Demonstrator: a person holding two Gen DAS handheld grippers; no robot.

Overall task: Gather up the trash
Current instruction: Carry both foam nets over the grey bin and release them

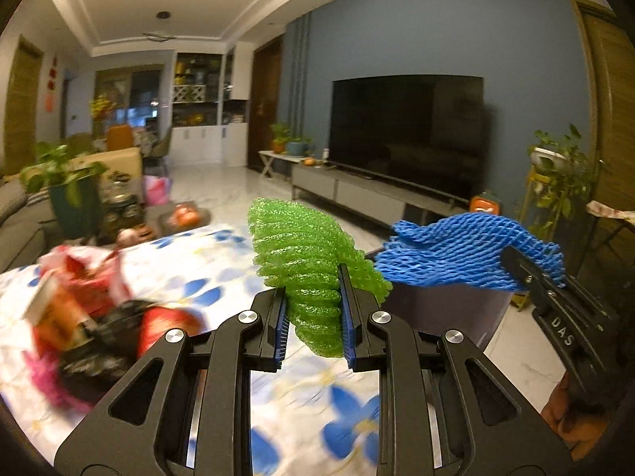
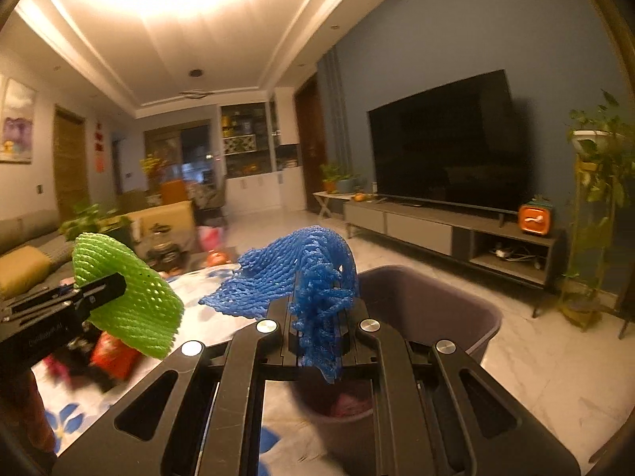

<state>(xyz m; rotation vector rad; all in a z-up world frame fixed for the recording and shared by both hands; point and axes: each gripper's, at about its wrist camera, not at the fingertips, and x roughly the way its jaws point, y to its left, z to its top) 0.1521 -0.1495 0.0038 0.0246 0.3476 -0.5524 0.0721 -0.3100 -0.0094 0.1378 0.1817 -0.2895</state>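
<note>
My left gripper (image 1: 313,305) is shut on a green foam fruit net (image 1: 305,254) and holds it in the air above the flowered tablecloth (image 1: 222,261). My right gripper (image 2: 317,317) is shut on a blue foam fruit net (image 2: 293,273) and holds it over the near rim of a dark purple trash bin (image 2: 436,301). The blue net also shows in the left wrist view (image 1: 456,254), to the right of the green one, above the bin (image 1: 444,309). The green net also shows in the right wrist view (image 2: 131,301), at the left.
More trash, red wrappers and dark pieces (image 1: 91,313), lies on the table at the left. A potted plant (image 1: 67,194) and jars stand beyond it. A TV (image 1: 405,135) on a low cabinet (image 2: 456,234) lines the blue wall. A plant stand (image 2: 595,206) is at the right.
</note>
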